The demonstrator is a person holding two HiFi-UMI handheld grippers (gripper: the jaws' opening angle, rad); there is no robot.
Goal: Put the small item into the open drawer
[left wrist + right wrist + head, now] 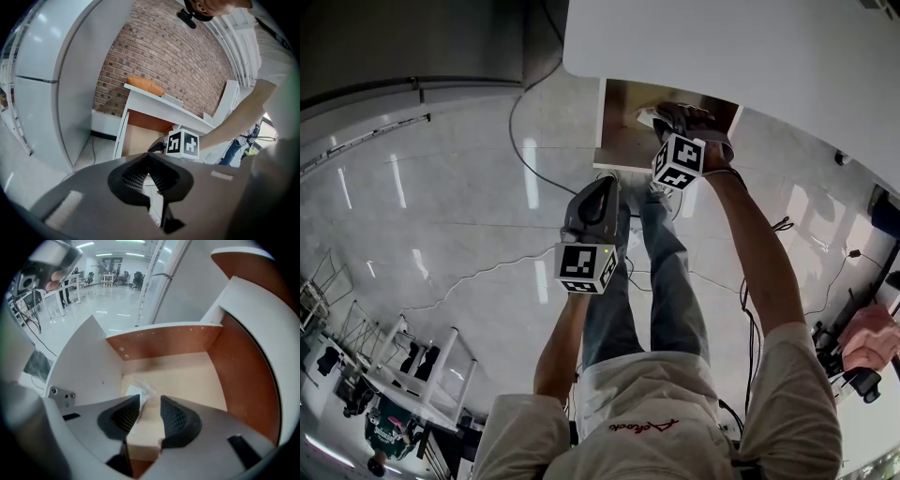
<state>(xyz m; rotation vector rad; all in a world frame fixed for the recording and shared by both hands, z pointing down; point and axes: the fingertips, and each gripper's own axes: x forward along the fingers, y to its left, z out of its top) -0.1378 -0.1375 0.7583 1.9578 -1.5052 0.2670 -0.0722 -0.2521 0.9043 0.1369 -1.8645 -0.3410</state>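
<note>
Just beyond the tips of the right gripper, the item lies flat on the floor of the drawer. It is a small clear packet with something white inside. Its near edge is hidden behind the pad on the left of the right gripper view, and its far corner points towards the back wall. That gripper's jaws stand wide apart and tilt steeply down into the drawer. Neither pad presses on the packet, and bare drawer floor shows in the gap between them. The packet sits near the drawer's white side wall, well apart from the brown one opposite.

From the head view the drawer hangs open under a white desk, with the right gripper reaching inside it. The left gripper is outside the drawer, near its front; its jaws meet at the tips with nothing in them.

No print can be made out on the packet. Each cube bears black-and-white square markers. Red script runs across the person's shirt, but it cannot be read.
</note>
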